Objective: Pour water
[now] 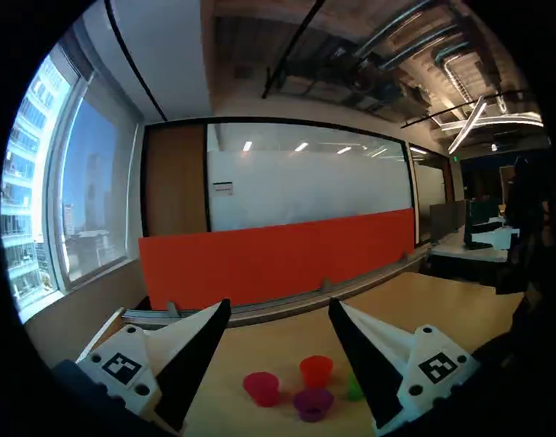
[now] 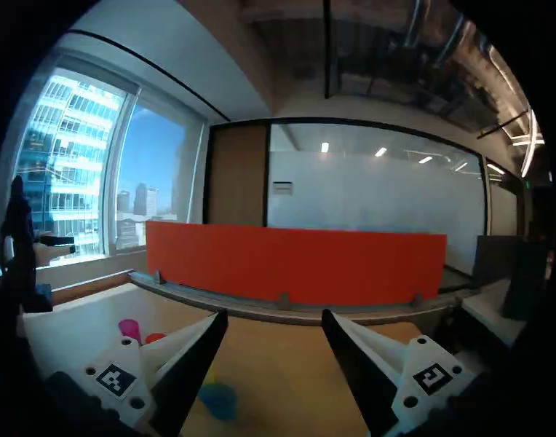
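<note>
Your left hand-held gripper (image 1: 278,302) has its two fingers spread wide, with nothing between them. In the left gripper view it points across the wooden worktop (image 1: 423,306), where four small cups stand in a tight cluster near you, low between the fingers. A pink cup (image 1: 262,386) is on the left and a red-orange cup (image 1: 316,370) sits a little farther back. A purple cup (image 1: 312,403) is nearest, and a green cup (image 1: 353,387) on the right is partly hidden behind the right finger. You cannot tell whether any cup holds water.

Your right hand-held gripper (image 2: 273,313) is just as wide open and holds nothing. In the right gripper view a blue cup (image 2: 218,400) stands on the worktop, near and just beside the left finger; the pink and red-orange cups show farther left, above that finger.

An orange divider panel (image 1: 278,258) runs along the worktop's far edge, with a frosted glass wall (image 1: 307,189) behind it and a large window (image 1: 89,211) to the left.
</note>
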The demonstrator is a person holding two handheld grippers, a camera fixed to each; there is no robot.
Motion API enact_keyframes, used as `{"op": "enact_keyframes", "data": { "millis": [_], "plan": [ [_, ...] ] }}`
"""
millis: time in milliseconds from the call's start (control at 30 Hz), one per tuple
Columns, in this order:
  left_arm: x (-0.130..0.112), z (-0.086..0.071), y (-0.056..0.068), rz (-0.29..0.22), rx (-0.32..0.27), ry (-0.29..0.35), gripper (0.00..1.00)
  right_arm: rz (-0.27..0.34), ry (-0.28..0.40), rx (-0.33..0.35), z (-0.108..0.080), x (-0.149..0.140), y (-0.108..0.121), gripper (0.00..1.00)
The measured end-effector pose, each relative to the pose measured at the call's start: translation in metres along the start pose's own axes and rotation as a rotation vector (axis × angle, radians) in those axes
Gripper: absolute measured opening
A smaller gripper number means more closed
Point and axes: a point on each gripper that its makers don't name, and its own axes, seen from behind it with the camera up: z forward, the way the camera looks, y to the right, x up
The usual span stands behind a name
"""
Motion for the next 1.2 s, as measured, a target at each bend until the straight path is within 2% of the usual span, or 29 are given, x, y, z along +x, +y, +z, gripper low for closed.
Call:
{"op": "enact_keyframes", "data": {
  "millis": [100,300,400,900,1200],
  "plan": [
    [-0.002,0.0,0.015,0.01,-0.068,-0.017,1.0,-0.011,-0.004,0.072,-0.003,0.002,-0.015,1.0],
    [-0.012,-0.001,0.048,0.039,-0.2,-0.057,1.0,0.016,-0.011,0.239,-0.012,0.007,-0.05,1.0],
    [-0.017,-0.001,0.058,0.047,-0.236,-0.069,1.0,0.029,-0.021,0.287,-0.013,0.007,-0.058,1.0],
    [-0.058,0.008,0.09,0.041,-0.353,-0.161,1.0,-0.024,-0.086,0.333,-0.009,-0.013,-0.065,1.0],
    [-0.098,0.02,0.111,0.037,-0.412,-0.234,1.0,-0.013,-0.123,0.339,0.003,-0.032,-0.064,1.0]
  ]
}}
